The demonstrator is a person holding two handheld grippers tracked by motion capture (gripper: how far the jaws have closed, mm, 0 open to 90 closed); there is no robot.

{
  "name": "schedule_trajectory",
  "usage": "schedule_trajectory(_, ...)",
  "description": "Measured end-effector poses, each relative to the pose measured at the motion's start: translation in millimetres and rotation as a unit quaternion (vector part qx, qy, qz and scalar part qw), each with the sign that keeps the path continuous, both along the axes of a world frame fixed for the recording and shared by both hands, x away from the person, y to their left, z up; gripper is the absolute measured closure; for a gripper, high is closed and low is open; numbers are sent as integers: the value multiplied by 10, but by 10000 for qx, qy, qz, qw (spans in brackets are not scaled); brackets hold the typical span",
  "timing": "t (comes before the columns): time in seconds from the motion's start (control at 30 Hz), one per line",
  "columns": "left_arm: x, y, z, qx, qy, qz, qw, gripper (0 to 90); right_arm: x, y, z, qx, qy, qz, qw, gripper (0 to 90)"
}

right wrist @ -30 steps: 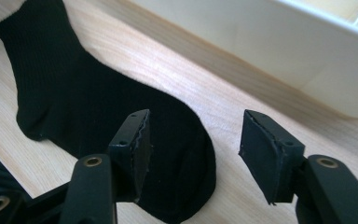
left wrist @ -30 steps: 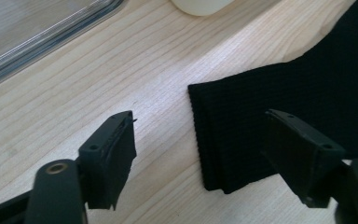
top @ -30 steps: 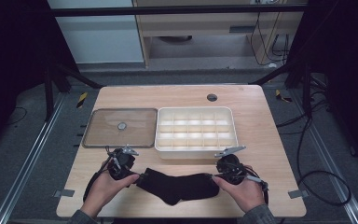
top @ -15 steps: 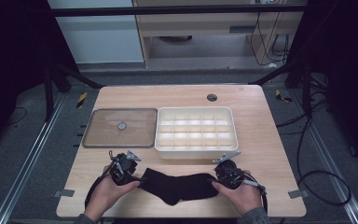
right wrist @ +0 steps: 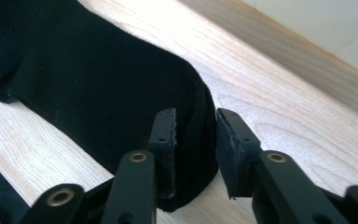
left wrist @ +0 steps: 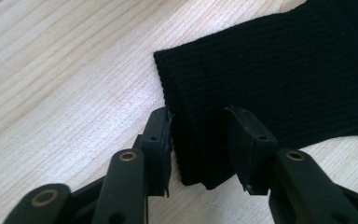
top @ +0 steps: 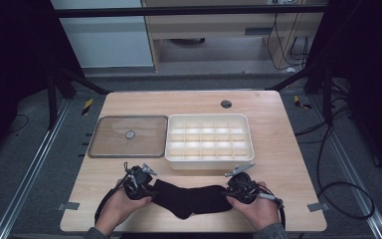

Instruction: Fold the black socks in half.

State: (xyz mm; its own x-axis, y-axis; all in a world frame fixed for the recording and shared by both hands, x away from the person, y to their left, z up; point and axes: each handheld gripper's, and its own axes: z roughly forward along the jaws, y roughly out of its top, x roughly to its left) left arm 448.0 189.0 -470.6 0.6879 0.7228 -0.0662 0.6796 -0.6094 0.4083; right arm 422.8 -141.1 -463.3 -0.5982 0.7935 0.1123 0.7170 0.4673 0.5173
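A black sock (top: 191, 198) lies flat across the wooden table's front edge. My left gripper (top: 151, 191) is at its left end. In the left gripper view (left wrist: 198, 126) the ribbed cuff (left wrist: 284, 70) fills the gap between the jaws, which have just been closing and now pinch it. My right gripper (top: 227, 194) is at the sock's right end. In the right gripper view (right wrist: 196, 126) the rounded toe end (right wrist: 74, 70) is bunched between the jaws, which have also just been closing onto it. A hand holds each gripper from below.
A white box with several compartments (top: 209, 158) stands just behind the sock. A flat framed lid with a small knob (top: 128, 135) lies to its left. A round cable hole (top: 226, 104) sits at the table's far side. The table's front edge is close under the hands.
Both grippers have narrowed their jaws onto the sock's two ends. The hands have stayed almost where they were, and the sock still lies flat.
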Motion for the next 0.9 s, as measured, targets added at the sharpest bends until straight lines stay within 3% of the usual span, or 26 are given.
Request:
schedule_trajectory(0.27,-4,-9,2,-62,89,-75,9999,707,-22,-16,39,17,-11,-41,10000,554)
schedule_trajectory(0.43,-2,-19,-1,-109,89,-108,9998,748,-21,9,-10,-62,108,9,9999,557)
schedule_trajectory(0.53,-6,-25,5,-94,73,-136,9998,762,-8,20,-55,-112,178,24,9998,604)
schedule_trajectory(0.7,-4,-16,28,-103,30,-187,9998,774,-3,18,-79,-199,277,95,9994,785)
schedule_trajectory(0.9,9,21,81,-148,15,-194,9997,775,-18,-4,-70,-135,253,216,9994,845)
